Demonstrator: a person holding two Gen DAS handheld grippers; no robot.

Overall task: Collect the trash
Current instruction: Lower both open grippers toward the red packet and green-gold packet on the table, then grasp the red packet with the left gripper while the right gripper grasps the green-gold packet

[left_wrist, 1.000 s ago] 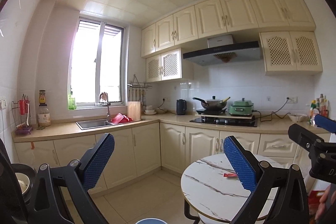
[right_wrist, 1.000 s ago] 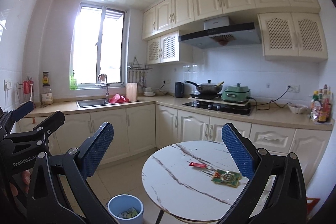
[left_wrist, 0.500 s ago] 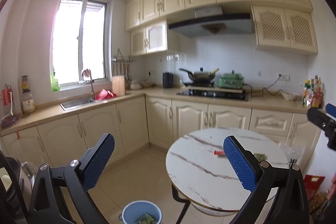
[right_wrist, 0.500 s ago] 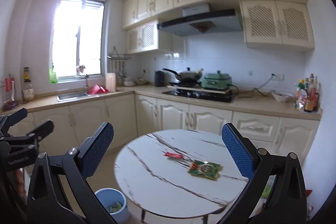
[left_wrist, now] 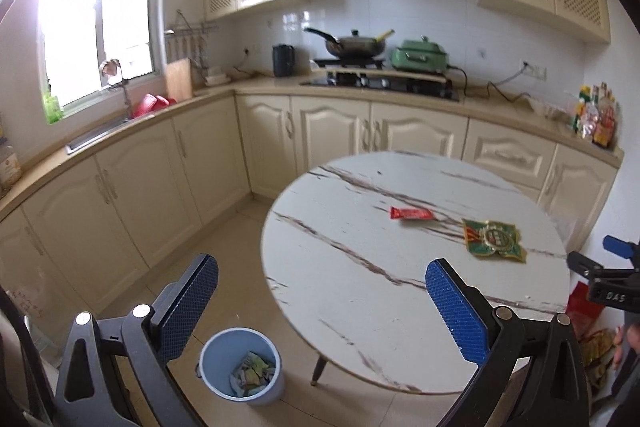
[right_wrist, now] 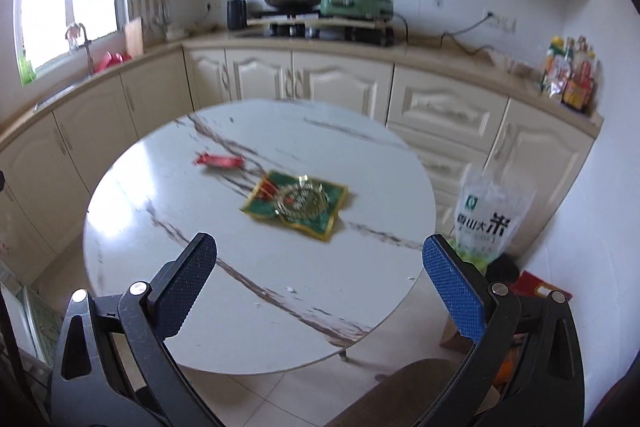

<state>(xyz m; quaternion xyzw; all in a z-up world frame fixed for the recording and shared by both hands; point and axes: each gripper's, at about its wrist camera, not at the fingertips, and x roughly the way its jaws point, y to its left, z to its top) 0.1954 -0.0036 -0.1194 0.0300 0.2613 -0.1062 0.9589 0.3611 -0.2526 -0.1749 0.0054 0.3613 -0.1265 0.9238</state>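
Two pieces of trash lie on the round white marble table [left_wrist: 360,291] [right_wrist: 168,195]: a small red wrapper [left_wrist: 411,213] [right_wrist: 219,160] and a flat green and gold packet [left_wrist: 494,239] [right_wrist: 296,203]. A light blue bin [left_wrist: 240,365] with crumpled wrappers inside stands on the floor left of the table. My left gripper [left_wrist: 320,303] is open and empty, hovering above the table's near left edge. My right gripper [right_wrist: 320,281] is open and empty too, above the table's near edge, short of the green packet. The right gripper's tip [left_wrist: 618,275] shows at the left view's right side.
Cream cabinets and a countertop [left_wrist: 400,89] wrap around behind the table, with a stove, pan, green cooker and kettle. A rice bag [right_wrist: 490,215] and red packaging [right_wrist: 540,289] sit on the floor right of the table. A brown chair back [right_wrist: 408,387] is below the right gripper.
Both grippers have tilted downward and moved closer to the table; the ceiling has left view and the table, trash and bin now fill the lower frames. Both stay open.
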